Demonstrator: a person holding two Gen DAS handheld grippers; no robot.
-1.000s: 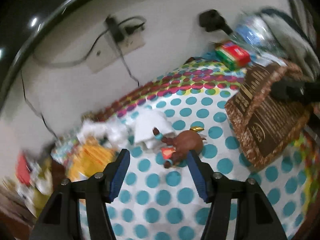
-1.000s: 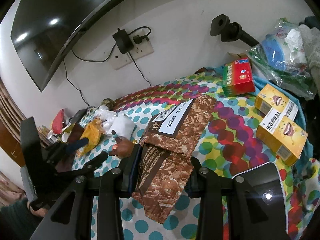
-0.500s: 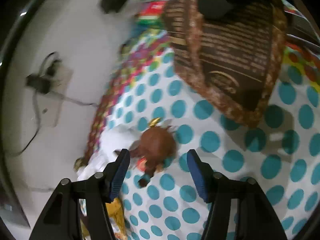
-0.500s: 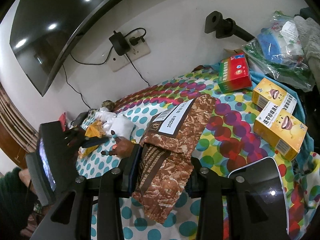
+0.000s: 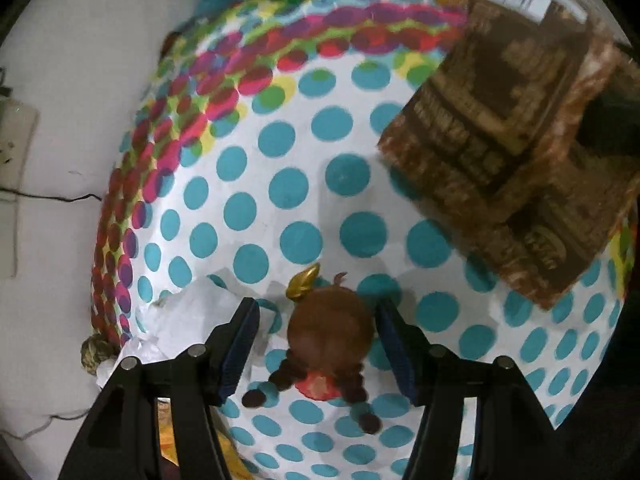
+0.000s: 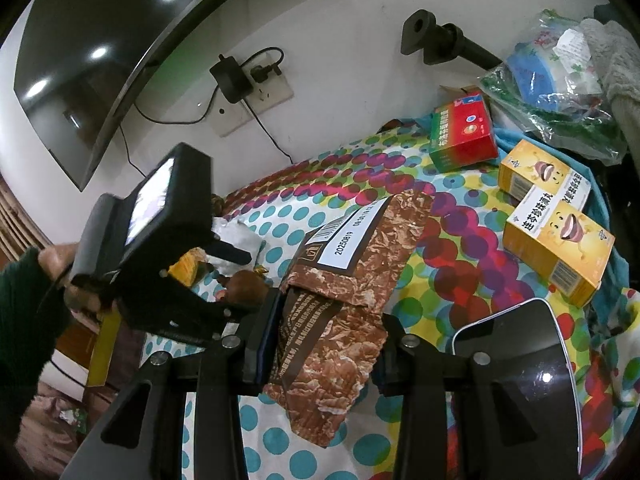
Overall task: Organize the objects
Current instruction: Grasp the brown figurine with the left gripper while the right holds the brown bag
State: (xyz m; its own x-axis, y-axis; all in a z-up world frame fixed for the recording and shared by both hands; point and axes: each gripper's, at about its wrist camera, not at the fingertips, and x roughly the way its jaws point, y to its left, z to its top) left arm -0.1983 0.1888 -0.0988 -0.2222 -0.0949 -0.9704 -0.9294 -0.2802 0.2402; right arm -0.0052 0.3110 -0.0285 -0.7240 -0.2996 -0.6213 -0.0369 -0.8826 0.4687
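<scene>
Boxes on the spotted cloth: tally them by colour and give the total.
Yellow boxes: 2, one behind the other, at the right edge of the spotted cloth
Red and green box: 1
Total: 3

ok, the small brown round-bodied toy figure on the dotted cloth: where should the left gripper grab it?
Grip the small brown round-bodied toy figure across its rounded body, coming from above. The open left gripper already straddles it; the thin dark limbs and gold piece look too slight to pinch.
</scene>
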